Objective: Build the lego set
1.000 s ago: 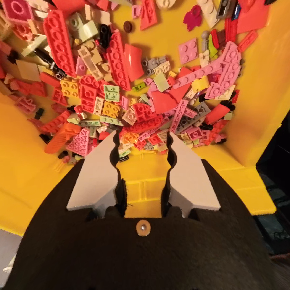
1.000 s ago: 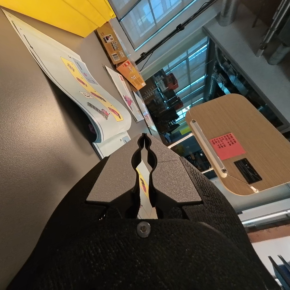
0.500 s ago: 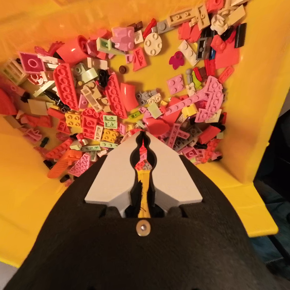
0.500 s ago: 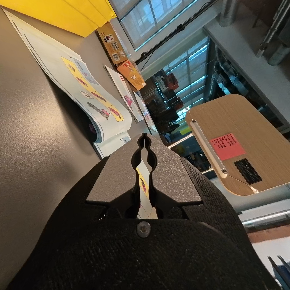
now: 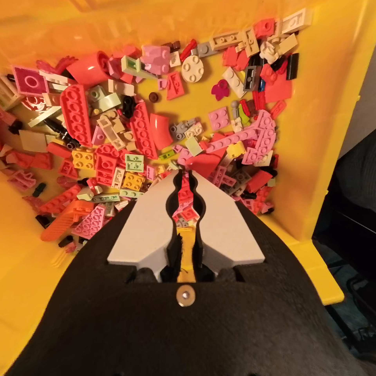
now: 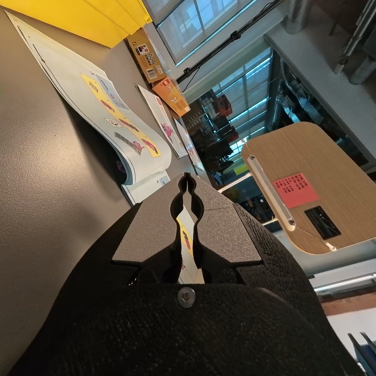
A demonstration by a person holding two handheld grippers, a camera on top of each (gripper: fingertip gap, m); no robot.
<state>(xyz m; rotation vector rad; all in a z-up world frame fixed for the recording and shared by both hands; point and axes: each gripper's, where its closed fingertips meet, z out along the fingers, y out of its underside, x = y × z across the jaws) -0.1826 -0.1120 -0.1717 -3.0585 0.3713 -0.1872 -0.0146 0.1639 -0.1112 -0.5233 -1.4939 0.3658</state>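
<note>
Your left gripper, wide apart a second earlier, had narrowed to a slit over the brick pile in the yellow bin, tips at a red wedge piece; whether it was pinched I cannot tell. Your right gripper stayed closed on nothing, above the open instruction booklet.

We note writing on an orange box, a brown box with a barcode, open instruction booklets with step numbers, a pink note and a black label on a wooden board.
</note>
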